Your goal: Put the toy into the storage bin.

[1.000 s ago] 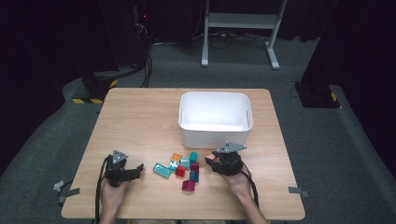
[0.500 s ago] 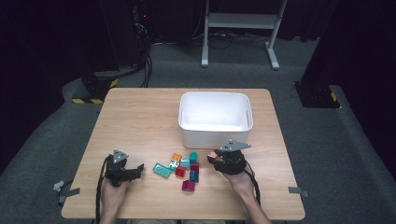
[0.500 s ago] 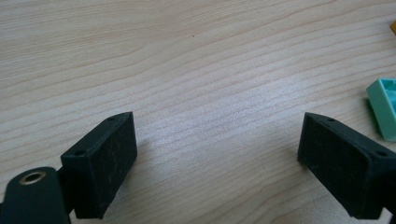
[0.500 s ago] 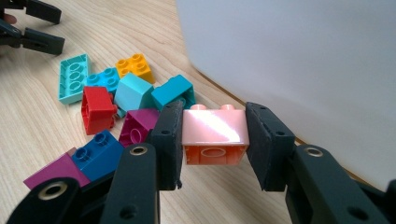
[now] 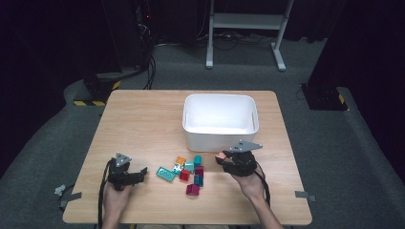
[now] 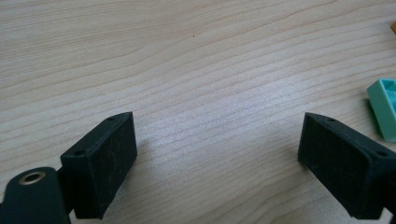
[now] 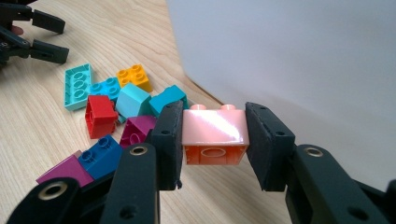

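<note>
- One orange-pink two-by-two building brick (image 7: 214, 135) clamped between the pads of the right gripper (image 7: 214, 140), studs up, lifted off the table (image 5: 143, 119); in the high view the same brick (image 5: 221, 156) just in front of the bin's near wall.
- One white rectangular plastic bin (image 5: 219, 133) past the middle of the table, close beside the held brick in the right gripper view (image 7: 303, 56).
- Loose bricks on the wood between the two grippers, nine counted in the right gripper view:
- one long mint plate brick (image 7: 77, 86), lying flat, studs up;
- one orange brick (image 7: 134, 77);
- one red brick (image 7: 100, 115);
- two blue bricks, one by the orange (image 7: 105, 87), one nearest the camera (image 7: 103, 156);
- two teal bricks (image 7: 132, 101) (image 7: 168, 99);
- two magenta bricks (image 7: 136, 130) (image 7: 63, 169).
- Pile tightly bunched, most pieces touching a neighbour.
- Left gripper (image 5: 125, 172) low at the table's near left, well apart from the pile; jaws spread wide in the left gripper view, bare wood between them, mint brick's edge (image 6: 385, 107) just off to one side.
- Two grippers, one in each hand.
</note>
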Motion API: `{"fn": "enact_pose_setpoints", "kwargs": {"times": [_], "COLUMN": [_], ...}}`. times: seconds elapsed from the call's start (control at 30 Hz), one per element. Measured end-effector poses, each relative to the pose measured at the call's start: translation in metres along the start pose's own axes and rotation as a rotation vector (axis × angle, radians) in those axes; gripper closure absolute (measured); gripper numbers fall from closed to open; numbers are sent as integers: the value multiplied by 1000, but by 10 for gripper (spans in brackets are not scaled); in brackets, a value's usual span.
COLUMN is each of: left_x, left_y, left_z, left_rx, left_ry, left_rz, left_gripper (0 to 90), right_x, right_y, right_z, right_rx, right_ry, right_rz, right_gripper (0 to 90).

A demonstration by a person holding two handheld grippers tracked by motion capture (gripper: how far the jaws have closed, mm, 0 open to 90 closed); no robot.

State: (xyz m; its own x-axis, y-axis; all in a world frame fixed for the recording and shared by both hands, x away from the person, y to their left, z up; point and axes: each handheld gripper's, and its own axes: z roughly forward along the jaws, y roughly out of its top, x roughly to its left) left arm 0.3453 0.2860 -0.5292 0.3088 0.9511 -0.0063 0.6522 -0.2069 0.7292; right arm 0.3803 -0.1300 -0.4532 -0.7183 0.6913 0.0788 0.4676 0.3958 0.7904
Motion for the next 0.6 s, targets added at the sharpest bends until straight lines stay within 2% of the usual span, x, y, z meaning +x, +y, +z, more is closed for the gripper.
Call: {"fn": "enact_pose_setpoints", "kwargs": {"times": [0.23,0.6], "left_x": [0,0], "left_y": [0,0], "left_z": [0,0], "left_rx": [0,0], "left_ry": [0,1], "left_rz": [0,1], "left_gripper": [115,115], "right_x": [-1,-8], "right_y": [9,24], "right_z": [-11,-26], "right_rx": [-17,-34], "right_ry": [4,18], "right_rz": [-15,1], "right_gripper": [591,591]}}
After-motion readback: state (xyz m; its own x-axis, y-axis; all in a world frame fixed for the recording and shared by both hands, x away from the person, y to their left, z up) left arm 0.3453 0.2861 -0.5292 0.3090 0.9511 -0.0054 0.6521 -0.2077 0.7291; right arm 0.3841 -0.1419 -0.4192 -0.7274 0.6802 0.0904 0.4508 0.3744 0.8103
